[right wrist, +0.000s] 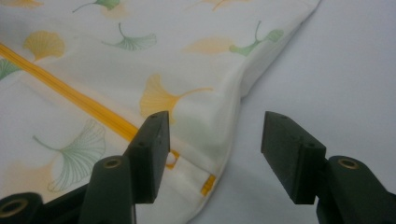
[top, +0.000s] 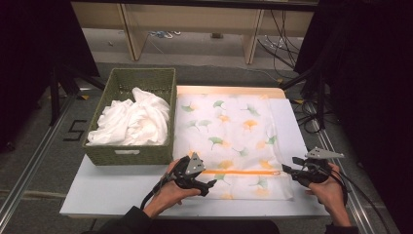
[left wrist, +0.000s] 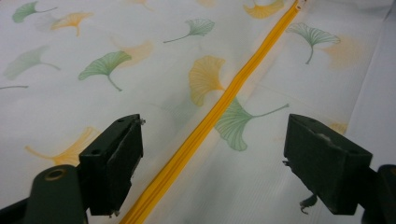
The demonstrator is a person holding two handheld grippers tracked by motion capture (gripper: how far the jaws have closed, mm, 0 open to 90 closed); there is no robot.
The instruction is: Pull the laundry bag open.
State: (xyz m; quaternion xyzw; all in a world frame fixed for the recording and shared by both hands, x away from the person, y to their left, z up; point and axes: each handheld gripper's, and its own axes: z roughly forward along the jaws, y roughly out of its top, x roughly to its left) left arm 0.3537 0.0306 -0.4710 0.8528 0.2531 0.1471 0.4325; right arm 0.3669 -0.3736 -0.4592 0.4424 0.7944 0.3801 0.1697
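Ginkgo-print pillowcase flat on white table, just right of green basket holding white cloth. Left gripper spread over orange zipper — nothing pinched. Right gripper spread at zipper's end, pads clear of cloth edge.

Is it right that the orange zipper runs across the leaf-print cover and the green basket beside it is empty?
Not quite. The basket is not empty: it holds crumpled white cloth, as the high view shows. The orange zipper does run across the leaf-print cover.
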